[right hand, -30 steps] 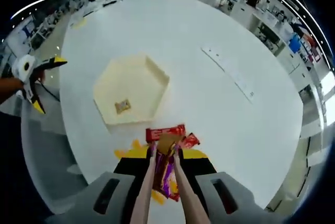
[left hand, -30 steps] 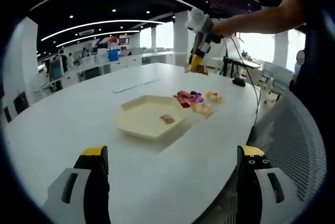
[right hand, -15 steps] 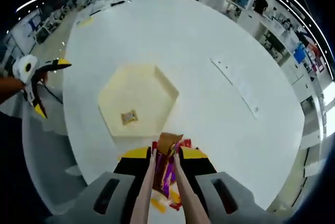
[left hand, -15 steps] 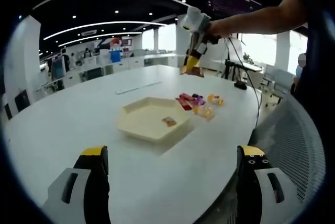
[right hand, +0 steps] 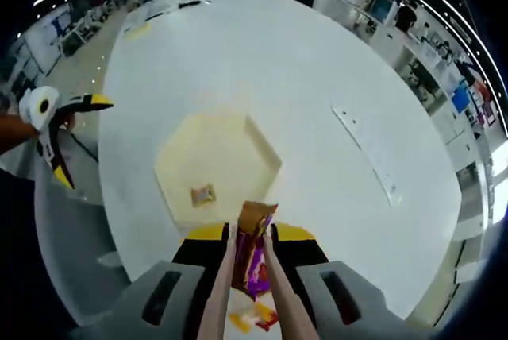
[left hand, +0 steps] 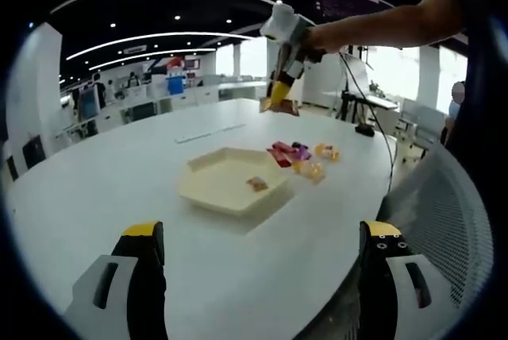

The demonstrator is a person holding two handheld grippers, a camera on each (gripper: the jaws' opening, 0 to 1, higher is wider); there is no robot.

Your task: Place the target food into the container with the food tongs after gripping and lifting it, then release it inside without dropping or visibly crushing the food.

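Observation:
A cream hexagonal tray (left hand: 216, 171) sits mid-table with one small snack packet (left hand: 256, 184) in it. Just right of it lies a pile of wrapped snacks (left hand: 300, 154). High above them a hand holds my right gripper (left hand: 281, 92), with a brown packet hanging below it. In the right gripper view the right gripper (right hand: 250, 237) is shut on the food tongs (right hand: 270, 276), whose tips pinch the brown packet (right hand: 255, 217) over the tray's (right hand: 238, 145) near edge. My left gripper (left hand: 262, 233) stands open and low near the table edge, also seen as the left gripper (right hand: 59, 129).
The round white table (left hand: 103, 189) is wide and bare around the tray. A flat white strip (right hand: 373, 161) lies beyond the tray. A mesh chair back (left hand: 444, 213) stands close at the right. The snack pile (right hand: 254, 320) lies below the tongs.
My right gripper, tongs and brown packet have risen and shifted from above the snack pile to over the tray's edge. The left gripper stays put.

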